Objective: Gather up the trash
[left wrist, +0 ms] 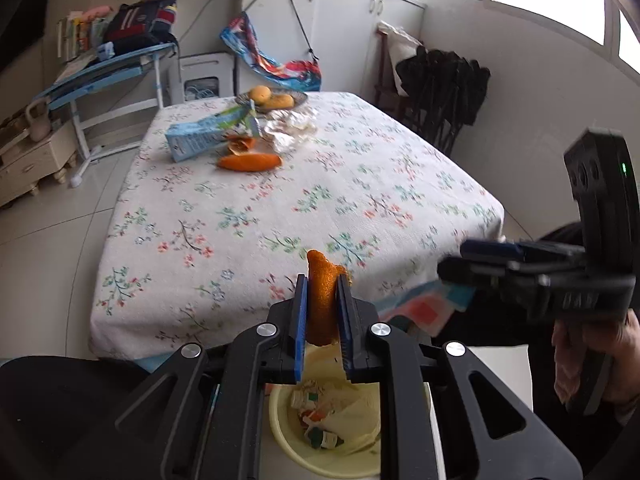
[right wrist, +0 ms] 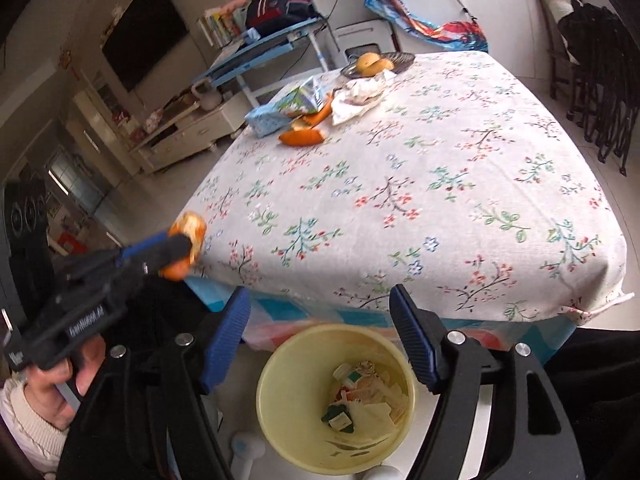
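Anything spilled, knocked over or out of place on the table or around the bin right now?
Nothing spilled. The milk carton lies on its side at the table's far end beside loose orange peels and a crumpled wrapper, trash not yet collected. The left gripper holds a peel above the bin.

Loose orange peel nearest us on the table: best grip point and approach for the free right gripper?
Pinch the orange peel across its narrow width at mid-length, coming from above. It lies flat and elongated, apart from the carton, so its long sides look clear. The right gripper is open.
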The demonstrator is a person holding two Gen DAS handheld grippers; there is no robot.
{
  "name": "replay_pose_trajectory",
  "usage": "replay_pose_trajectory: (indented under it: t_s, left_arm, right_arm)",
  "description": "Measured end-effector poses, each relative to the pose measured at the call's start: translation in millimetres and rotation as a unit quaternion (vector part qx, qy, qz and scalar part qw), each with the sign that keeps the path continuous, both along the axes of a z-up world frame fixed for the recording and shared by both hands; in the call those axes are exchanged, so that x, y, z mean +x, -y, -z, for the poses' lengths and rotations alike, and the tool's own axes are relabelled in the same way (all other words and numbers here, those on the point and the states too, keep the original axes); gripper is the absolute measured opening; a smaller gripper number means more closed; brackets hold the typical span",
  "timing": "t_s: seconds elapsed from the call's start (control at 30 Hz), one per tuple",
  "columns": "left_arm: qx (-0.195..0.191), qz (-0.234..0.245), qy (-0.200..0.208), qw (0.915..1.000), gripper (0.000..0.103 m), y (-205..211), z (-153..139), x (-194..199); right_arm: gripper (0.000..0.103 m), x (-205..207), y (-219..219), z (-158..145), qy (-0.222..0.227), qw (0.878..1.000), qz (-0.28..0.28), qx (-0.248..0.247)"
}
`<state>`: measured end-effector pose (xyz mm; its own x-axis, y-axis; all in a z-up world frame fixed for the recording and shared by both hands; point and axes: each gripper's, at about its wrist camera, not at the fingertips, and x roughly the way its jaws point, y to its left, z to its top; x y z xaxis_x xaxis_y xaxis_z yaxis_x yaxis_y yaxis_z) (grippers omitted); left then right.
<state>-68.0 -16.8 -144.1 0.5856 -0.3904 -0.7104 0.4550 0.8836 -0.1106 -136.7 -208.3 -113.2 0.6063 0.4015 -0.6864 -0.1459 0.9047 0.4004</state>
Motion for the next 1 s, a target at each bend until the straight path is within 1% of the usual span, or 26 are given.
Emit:
replay_pose_trajectory:
  t_s: [0.1,0.2,0.27,0.3,0.33,0.4,0.47,0.53,0.6,0.7,0.83,1.0]
  left_arm:
    - [0.033,0.048,-0.033,0.9978,0.014,18,15,-14]
    - [0.071,0.091,-0.073,0.9907,0.014,34,33,-26]
    - [0.092,0.105,-0.081,0.9869,0.018,42,40,-30]
    - [0.093,0.108,-0.082,0.9864,0.026,43,40,-30]
    - [0.092,0.105,-0.081,0.9868,0.039,43,39,-29]
    - [0.085,0.087,-0.072,0.9899,0.052,38,35,-26]
    - [0.067,0.076,-0.073,0.9922,0.052,31,30,-22]
    - [0.058,0.06,-0.06,0.9947,0.053,26,25,-20]
    - [0.045,0.059,-0.056,0.9957,0.053,23,21,-19]
    - [0.046,0.051,-0.031,0.9972,0.054,22,15,-20]
    - [0.053,0.016,0.019,0.9983,0.065,17,4,-20]
    - [0.04,-0.027,0.036,0.9982,0.067,4,-4,-12]
  right_arm:
    - [0.073,1,14,-2,0.001,1.0,0.02,0.017]
    - [0.073,1,16,-2,-0.001,0.999,0.025,0.021]
    - [0.073,1,16,-2,0.0,1.0,0.025,0.018]
    - [0.074,1,17,-2,0.0,0.999,0.027,0.018]
    - [0.074,1,18,-2,-0.001,0.999,0.028,0.018]
    - [0.075,2,19,-1,-0.002,0.999,0.032,0.021]
    - [0.075,0,21,1,-0.004,0.999,0.034,0.023]
    - [0.075,0,20,2,-0.004,0.999,0.034,0.019]
    - [0.075,-1,19,1,-0.002,0.999,0.032,0.016]
    - [0.075,-1,19,2,-0.002,0.999,0.032,0.013]
    - [0.075,0,19,3,-0.002,0.999,0.032,0.011]
    - [0.075,-1,17,3,-0.003,1.0,0.029,0.005]
